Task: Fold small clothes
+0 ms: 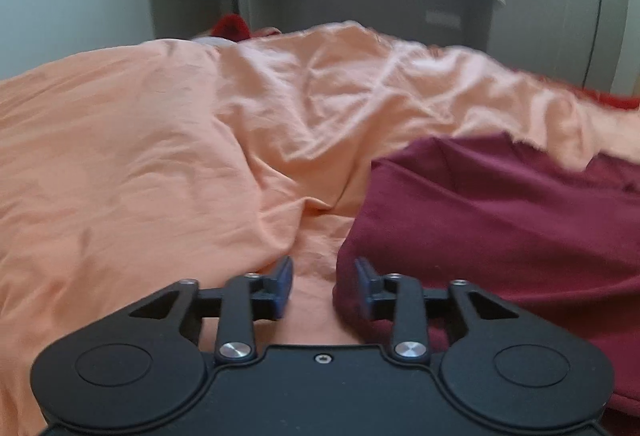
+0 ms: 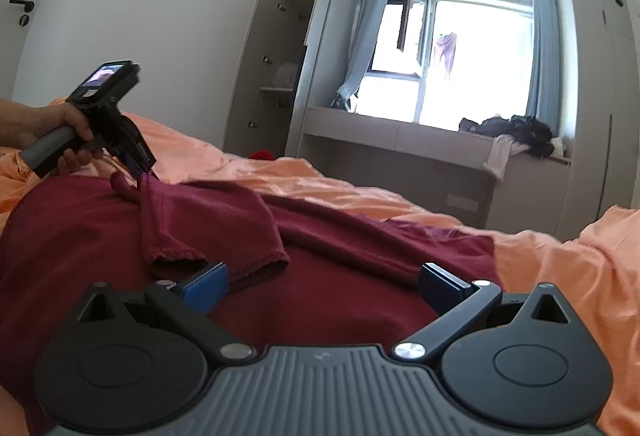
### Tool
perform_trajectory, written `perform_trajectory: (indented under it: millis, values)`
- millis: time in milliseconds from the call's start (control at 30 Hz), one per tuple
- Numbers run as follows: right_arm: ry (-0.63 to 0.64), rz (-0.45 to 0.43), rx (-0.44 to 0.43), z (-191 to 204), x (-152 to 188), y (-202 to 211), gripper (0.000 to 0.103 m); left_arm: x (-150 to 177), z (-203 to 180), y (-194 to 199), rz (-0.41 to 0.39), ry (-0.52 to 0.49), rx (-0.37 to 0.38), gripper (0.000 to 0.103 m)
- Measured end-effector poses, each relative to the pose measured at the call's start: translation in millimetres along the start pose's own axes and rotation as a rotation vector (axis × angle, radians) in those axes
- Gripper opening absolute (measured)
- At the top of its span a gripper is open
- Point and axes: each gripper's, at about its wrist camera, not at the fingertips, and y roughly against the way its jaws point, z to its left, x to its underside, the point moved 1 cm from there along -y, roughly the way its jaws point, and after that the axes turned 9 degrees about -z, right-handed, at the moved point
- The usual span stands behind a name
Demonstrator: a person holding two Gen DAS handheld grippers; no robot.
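Observation:
A dark red garment [image 2: 328, 292] lies spread on the orange duvet [image 1: 160, 156]. In the left wrist view the garment [image 1: 500, 228] fills the right side, and my left gripper [image 1: 324, 286] stands open at its left edge, nothing between the blue pads. In the right wrist view a sleeve [image 2: 208, 224] lies folded across the garment's body. My right gripper [image 2: 322, 286] is wide open just above the cloth near the sleeve cuff. The left gripper also shows in the right wrist view [image 2: 140, 166], held in a hand, its tip down at the sleeve's shoulder fold.
The duvet is rumpled with ridges across the bed. A grey window bench [image 2: 400, 144] with a pile of dark clothes [image 2: 516, 134] stands beyond the bed. An open wardrobe [image 2: 280, 76] is at the back left. A red item [image 1: 230, 26] lies at the bed's far edge.

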Motion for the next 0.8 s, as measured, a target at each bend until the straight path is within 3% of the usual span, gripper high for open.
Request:
perform_trajectory:
  millis: [100,167,267,500,800]
  values:
    - [-0.012,-0.012,0.015,2,-4,18,0.103,4,1,37,-0.062,0.028,-0.022,0.067]
    - [-0.036,0.002,0.023,5,-4,31,0.103,9,-4,65,-0.112,0.0,-0.039,0.089]
    - [-0.032,0.035,0.008,13,-1,56,0.103,20,-13,113,-0.178,-0.071,-0.026,0.1]
    - [0.105,0.164,-0.029,44,12,94,0.103,75,-42,207,-0.239,-0.183,0.076,0.103]
    - [0.306,0.38,-0.069,95,40,116,0.103,155,-80,263,-0.274,-0.302,0.128,0.103]
